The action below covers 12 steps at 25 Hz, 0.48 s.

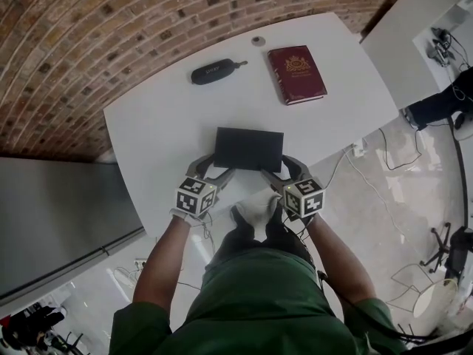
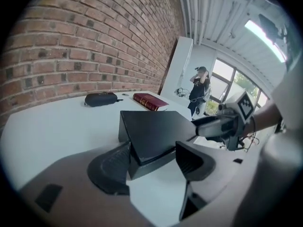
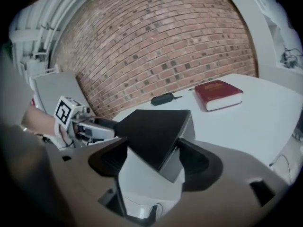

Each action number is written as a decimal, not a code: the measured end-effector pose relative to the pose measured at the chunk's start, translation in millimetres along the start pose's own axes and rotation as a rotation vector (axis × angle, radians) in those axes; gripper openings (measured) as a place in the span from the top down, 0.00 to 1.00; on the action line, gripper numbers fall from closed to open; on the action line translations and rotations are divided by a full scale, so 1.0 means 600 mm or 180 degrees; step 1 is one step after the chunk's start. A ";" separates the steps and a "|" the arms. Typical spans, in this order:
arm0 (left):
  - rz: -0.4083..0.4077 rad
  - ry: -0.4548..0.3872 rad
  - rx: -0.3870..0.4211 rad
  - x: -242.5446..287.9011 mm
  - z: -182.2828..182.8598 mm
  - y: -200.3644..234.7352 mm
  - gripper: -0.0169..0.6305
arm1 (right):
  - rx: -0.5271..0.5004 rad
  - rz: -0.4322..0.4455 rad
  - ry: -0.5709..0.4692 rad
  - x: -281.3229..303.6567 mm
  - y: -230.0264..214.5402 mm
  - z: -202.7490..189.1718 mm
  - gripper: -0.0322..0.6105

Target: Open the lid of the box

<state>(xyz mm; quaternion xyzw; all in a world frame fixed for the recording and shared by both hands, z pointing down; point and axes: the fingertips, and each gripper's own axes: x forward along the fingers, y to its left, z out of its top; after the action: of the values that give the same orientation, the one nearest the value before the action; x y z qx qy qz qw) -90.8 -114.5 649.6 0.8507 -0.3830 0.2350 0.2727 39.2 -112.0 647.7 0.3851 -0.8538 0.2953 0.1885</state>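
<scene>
A flat black box (image 1: 249, 148) lies shut near the front edge of the white table (image 1: 162, 117). My left gripper (image 1: 214, 167) straddles its near left corner, and my right gripper (image 1: 277, 167) straddles its near right corner. In the left gripper view the box (image 2: 156, 126) has one corner between the jaws of the left gripper (image 2: 151, 162); the left pad lies against it and the right pad stands just off. In the right gripper view the box (image 3: 158, 131) reaches in between the wide jaws of the right gripper (image 3: 151, 160), and I see no firm squeeze.
A red book (image 1: 295, 74), a black zip case (image 1: 216, 72) and a small round disc (image 1: 257, 41) lie at the far side of the table. A brick wall runs behind. A grey cabinet (image 1: 59, 213) stands to the left and a second white table (image 1: 414, 43) to the right.
</scene>
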 end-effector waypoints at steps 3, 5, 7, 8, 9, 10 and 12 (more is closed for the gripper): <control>-0.0004 -0.0007 -0.0016 0.001 0.002 0.001 0.52 | -0.0457 0.0039 0.0176 0.005 0.018 -0.010 0.29; 0.0003 0.0007 0.0039 0.002 0.001 0.000 0.51 | -0.0644 -0.0119 0.0251 0.006 0.009 -0.014 0.38; 0.0018 0.0023 0.0115 0.002 0.000 -0.001 0.50 | -0.0700 -0.0216 0.0240 0.008 0.004 -0.012 0.42; 0.0030 0.0042 0.0180 0.003 -0.002 -0.002 0.50 | -0.0702 -0.0228 0.0228 0.008 0.004 -0.011 0.42; 0.0052 0.0074 0.0278 0.004 -0.005 -0.003 0.50 | -0.0697 -0.0231 0.0214 0.008 0.004 -0.011 0.42; 0.0084 0.0116 0.0404 0.006 -0.009 -0.003 0.50 | -0.0688 -0.0231 0.0202 0.007 0.005 -0.011 0.42; 0.0140 0.0175 0.0589 0.009 -0.015 -0.001 0.50 | -0.0671 -0.0231 0.0190 0.007 0.004 -0.012 0.42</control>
<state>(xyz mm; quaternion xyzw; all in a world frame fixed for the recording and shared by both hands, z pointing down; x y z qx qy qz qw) -88.6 -111.1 659.7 0.8569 -0.3707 0.2985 0.1980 35.1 -108.6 654.5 0.3849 -0.8596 0.2083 0.2637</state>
